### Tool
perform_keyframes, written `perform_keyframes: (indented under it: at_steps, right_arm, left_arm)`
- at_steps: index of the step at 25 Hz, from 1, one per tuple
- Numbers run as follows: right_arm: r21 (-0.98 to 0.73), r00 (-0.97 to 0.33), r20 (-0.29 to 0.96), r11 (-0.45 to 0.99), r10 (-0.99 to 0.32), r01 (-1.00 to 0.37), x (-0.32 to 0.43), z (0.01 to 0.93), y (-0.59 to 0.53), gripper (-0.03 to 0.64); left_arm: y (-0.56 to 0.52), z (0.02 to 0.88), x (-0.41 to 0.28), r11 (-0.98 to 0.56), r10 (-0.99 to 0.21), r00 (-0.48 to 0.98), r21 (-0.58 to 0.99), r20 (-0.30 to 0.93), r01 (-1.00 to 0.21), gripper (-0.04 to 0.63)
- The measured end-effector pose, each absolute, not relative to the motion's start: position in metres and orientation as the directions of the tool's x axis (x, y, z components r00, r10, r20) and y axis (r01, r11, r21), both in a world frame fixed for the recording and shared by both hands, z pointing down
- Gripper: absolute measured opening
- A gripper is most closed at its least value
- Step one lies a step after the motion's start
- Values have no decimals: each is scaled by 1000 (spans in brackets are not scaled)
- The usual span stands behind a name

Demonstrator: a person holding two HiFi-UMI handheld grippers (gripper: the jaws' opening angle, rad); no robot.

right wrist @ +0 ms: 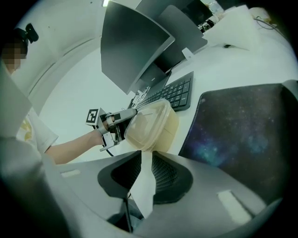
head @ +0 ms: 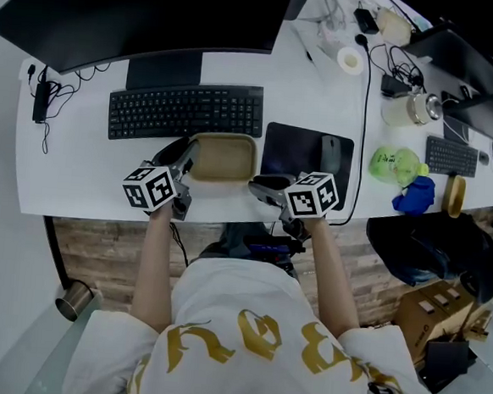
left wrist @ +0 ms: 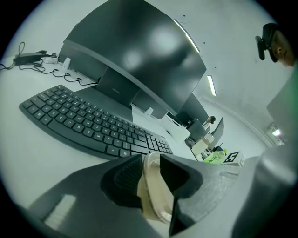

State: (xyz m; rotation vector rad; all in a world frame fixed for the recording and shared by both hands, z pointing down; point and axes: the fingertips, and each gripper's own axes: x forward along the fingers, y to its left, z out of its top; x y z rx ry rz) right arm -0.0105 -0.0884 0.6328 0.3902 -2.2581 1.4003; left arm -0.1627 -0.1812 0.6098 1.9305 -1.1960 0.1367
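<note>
Container (head: pixel 222 158) of beige plastic near the desk (head: pixel 69 178) front edge, left rim pinched by left gripper (head: pixel 190 151), right corner by right gripper (head: pixel 256 185).

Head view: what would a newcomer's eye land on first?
The beige container on the white desk, just in front of the black keyboard, is pinched at its rim from both sides: the left gripper on its left edge, the right gripper on its near right corner. A large dark monitor fills the top.
</note>
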Motion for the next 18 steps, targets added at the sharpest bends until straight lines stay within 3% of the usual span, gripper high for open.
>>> perform_keyframes:
  at_steps: [2,18]
  right_arm:
    - [-774,-863,505,440,-7,-456,-11,631,-88,76]
    - [-771,-875,483,462,-24,-439,-7,615,-87,64]
  left_arm:
    - [-181,610,-162,-193,-688,538,591,488,-783,117]
    - [-179,593,-157,-232,-694,526,540,491,-809,117]
